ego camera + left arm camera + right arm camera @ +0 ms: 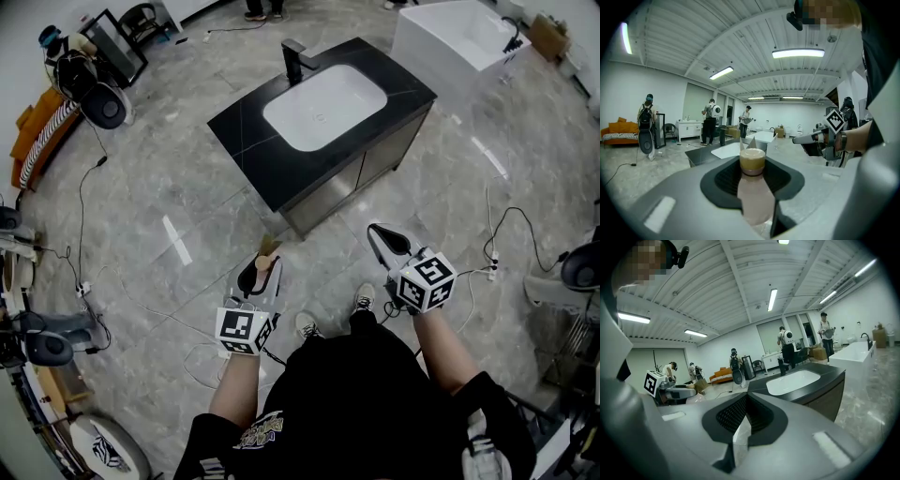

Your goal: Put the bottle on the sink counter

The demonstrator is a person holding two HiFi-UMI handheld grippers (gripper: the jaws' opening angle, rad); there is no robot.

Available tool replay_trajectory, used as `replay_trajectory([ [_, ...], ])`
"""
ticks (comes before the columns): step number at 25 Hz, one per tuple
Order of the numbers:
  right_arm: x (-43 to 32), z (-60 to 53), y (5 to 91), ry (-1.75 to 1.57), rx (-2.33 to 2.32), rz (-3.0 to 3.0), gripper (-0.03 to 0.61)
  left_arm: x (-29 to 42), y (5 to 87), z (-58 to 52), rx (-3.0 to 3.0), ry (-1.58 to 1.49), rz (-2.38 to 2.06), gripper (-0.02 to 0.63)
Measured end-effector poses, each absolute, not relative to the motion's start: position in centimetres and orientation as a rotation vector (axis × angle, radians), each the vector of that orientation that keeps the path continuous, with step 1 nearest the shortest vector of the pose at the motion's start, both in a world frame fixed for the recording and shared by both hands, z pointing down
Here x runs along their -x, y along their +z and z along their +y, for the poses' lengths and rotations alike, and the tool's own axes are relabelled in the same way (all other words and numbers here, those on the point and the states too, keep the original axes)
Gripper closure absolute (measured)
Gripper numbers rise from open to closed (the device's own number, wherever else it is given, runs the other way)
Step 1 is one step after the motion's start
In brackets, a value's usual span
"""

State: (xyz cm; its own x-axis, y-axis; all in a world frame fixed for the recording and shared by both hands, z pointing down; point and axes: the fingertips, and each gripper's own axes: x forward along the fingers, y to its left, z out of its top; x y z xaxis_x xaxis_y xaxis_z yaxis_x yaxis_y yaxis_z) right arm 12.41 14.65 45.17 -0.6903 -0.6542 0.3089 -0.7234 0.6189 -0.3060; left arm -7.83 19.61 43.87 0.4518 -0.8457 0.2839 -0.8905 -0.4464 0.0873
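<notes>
- Sink counter (246, 127): far ahead across open floor, well apart from both grippers.
- Right gripper (746, 397): near right, jaws together, holding nothing.
- Left gripper (260, 274): near left, clamped on the bottle.
- Bottle (753, 192): tan-capped and lying along the jaws, cap forward. Released like this, it would likely land tilted and roll.

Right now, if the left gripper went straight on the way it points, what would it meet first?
Probably the near corner of the black sink counter. The left gripper, shut on a pale tan-capped bottle, aims there, though depth is unclear.
</notes>
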Motion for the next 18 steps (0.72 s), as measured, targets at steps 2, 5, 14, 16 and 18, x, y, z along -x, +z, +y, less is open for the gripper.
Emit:
replay_trajectory([
  [2,-12.9,14.2,45.2,0.619,-1.135,-2.678,0.551,7.2,43.8,19.3,-2.472,0.293,-1.516,0.490],
  [5,-13.8,13.4,45.3,0.622,-1.118,-2.683,0.551,6.2,43.8,18.7,-2.464,0.290,-1.525,0.489],
  [14,-16.6,11.0,45.8,0.622,-1.086,-2.695,0.551,3.2,43.9,16.4,-2.457,0.289,-1.548,0.489],
  [16,-17.3,10.5,45.8,0.622,-1.082,-2.694,0.551,2.7,43.9,15.8,-2.452,0.284,-1.559,0.489],
  [18,-18.1,9.9,45.8,0.623,-1.079,-2.693,0.551,2.1,43.8,15.3,-2.447,0.280,-1.571,0.489],
])
